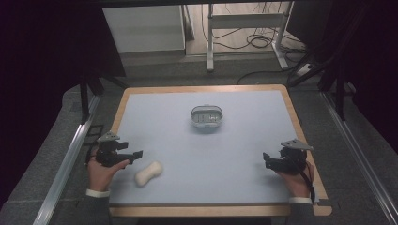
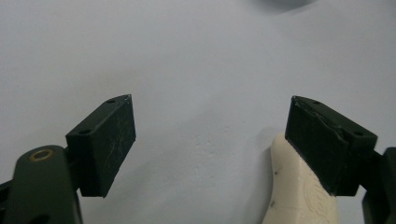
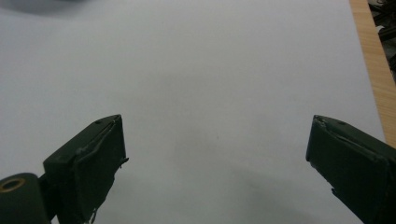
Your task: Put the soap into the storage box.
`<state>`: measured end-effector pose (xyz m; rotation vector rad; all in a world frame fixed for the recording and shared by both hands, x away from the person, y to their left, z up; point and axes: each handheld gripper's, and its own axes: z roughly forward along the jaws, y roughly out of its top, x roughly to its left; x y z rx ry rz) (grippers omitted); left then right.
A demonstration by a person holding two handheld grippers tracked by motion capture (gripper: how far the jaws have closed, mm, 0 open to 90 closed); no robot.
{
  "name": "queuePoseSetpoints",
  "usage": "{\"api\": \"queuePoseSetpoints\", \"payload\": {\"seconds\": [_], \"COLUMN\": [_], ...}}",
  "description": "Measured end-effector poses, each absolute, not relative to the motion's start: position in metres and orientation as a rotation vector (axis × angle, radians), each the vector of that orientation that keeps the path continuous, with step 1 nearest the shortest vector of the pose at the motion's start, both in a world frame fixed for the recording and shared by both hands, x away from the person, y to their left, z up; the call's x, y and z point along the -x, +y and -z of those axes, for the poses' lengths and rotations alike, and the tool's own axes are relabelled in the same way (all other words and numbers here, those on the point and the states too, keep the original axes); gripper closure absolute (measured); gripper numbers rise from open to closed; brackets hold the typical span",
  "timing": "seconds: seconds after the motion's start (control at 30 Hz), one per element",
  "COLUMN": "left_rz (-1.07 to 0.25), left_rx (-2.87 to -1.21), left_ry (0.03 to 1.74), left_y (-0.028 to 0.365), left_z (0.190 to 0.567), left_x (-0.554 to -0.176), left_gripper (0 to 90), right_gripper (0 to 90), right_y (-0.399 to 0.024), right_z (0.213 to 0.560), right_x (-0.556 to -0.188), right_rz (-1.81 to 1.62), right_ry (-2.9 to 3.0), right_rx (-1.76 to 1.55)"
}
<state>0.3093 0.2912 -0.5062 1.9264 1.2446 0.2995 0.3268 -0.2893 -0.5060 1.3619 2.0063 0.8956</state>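
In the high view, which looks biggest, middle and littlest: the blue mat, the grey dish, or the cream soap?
1. The blue mat, by far the largest.
2. The grey dish.
3. The cream soap.
The dish and soap look close in size, and the soap lies nearer the camera, so their order is unsure.

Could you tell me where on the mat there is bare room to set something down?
The stretch between the soap dish and the right gripper is bare, as are both far corners. It is crowded by the left gripper, beside the soap bar.

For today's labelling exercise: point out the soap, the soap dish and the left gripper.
soap (image 1: 149, 173), high view, middle of the bar.
soap dish (image 1: 206, 125), high view, near rim.
left gripper (image 1: 136, 154), high view, between its fingertips.
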Motion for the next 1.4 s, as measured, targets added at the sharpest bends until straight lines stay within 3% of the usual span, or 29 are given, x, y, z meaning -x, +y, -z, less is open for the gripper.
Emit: {"api": "queuePoseSetpoints", "payload": {"seconds": [1.03, 1.4], "left_rz": [-0.347, -0.323], "left_rx": [-2.009, -2.051], "left_ry": [1.284, 1.245], "left_y": [0.283, 0.283], "left_z": [0.509, 0.489], "left_x": [-0.311, -0.308], "left_gripper": [18.6, 18.8], "right_gripper": [5.7, 5.9], "right_y": [-0.308, -0.307], "right_z": [0.508, 0.504], "right_x": [-0.33, -0.33], "right_rz": [-0.988, -0.991], "right_ry": [1.979, 1.976], "right_rx": [-1.355, -1.341]}}
